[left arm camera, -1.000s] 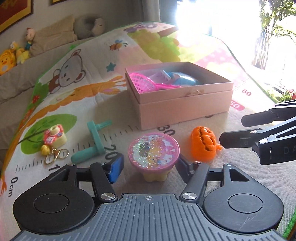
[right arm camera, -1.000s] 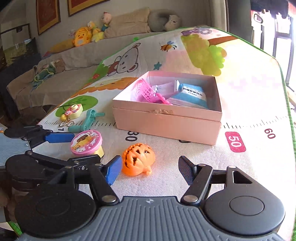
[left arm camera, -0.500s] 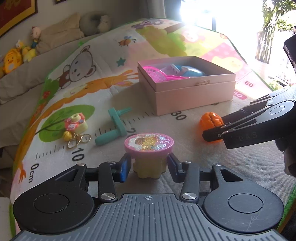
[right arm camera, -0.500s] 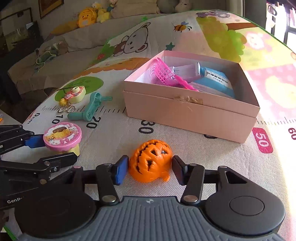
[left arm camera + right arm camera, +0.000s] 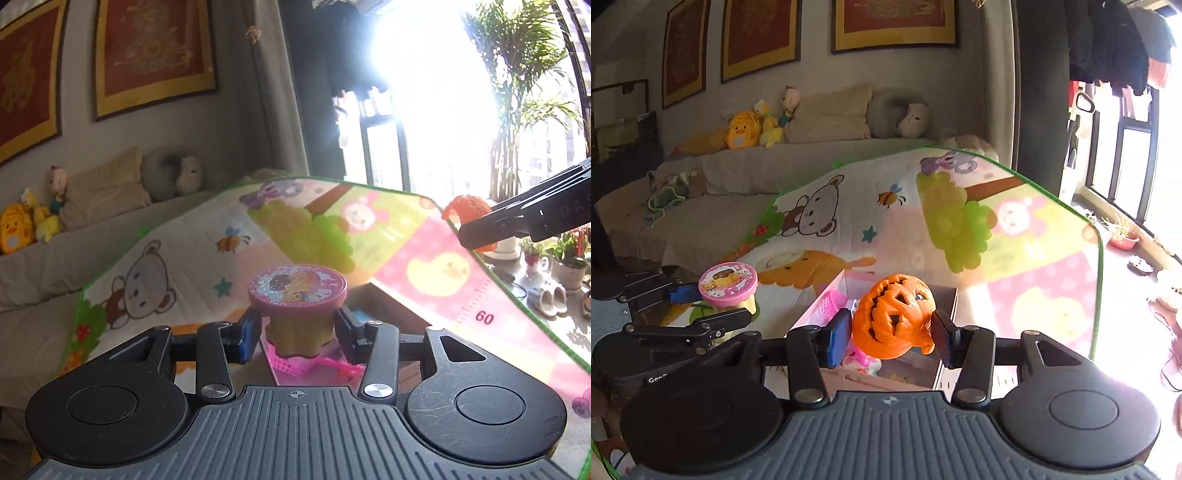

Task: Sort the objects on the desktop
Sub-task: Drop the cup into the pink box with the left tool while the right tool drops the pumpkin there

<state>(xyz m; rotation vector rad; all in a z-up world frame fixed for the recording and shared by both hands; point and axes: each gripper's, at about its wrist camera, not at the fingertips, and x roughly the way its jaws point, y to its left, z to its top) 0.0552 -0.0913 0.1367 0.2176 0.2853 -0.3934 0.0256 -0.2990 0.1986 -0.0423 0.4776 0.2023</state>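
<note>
My left gripper [image 5: 297, 336] is shut on a small yellow tub with a pink glitter lid [image 5: 297, 295] and holds it in the air above the pink box [image 5: 384, 295]. My right gripper [image 5: 892, 334] is shut on an orange pumpkin toy [image 5: 894, 314] and holds it above the same pink box [image 5: 827, 302]. The left gripper with the tub [image 5: 728, 286] shows at the left of the right wrist view. The pumpkin [image 5: 466, 208] in the right gripper shows at the right of the left wrist view. A pink basket toy [image 5: 295, 363] lies in the box.
The cartoon play mat [image 5: 424, 258] covers the table. A couch with plush toys [image 5: 746, 129] and cushions stands behind the table. A bright window [image 5: 443, 92] and potted plants are to the right.
Both grippers have lifted off the mat with their toys, the left with the tub and the right with the pumpkin. Both now hover over the pink box.
</note>
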